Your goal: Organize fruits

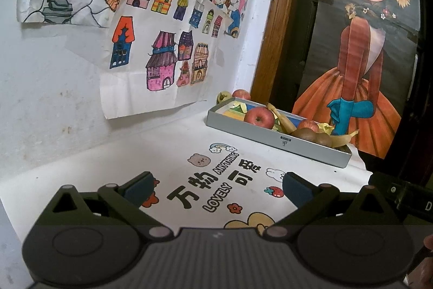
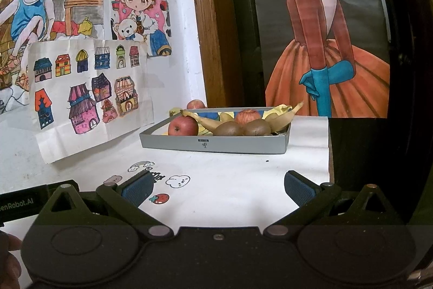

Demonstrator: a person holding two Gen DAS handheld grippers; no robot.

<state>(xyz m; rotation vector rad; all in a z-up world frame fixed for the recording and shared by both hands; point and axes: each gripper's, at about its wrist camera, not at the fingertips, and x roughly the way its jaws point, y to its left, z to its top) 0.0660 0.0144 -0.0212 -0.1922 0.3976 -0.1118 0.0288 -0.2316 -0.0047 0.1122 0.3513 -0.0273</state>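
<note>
Left wrist: left gripper [image 1: 217,187] wide open, empty, right gripper [image 2: 216,187] likewise.

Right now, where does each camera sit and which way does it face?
Left wrist: on the left gripper, low over the table, looking right-forward at the grey tray of fruit; its open fingers and the right gripper's body show.
Right wrist: on the right gripper, facing the tray almost head-on; its open fingers and a fingertip show.
Shared: tray, apples, kiwis, bananas, house drawing, girl poster.
</note>
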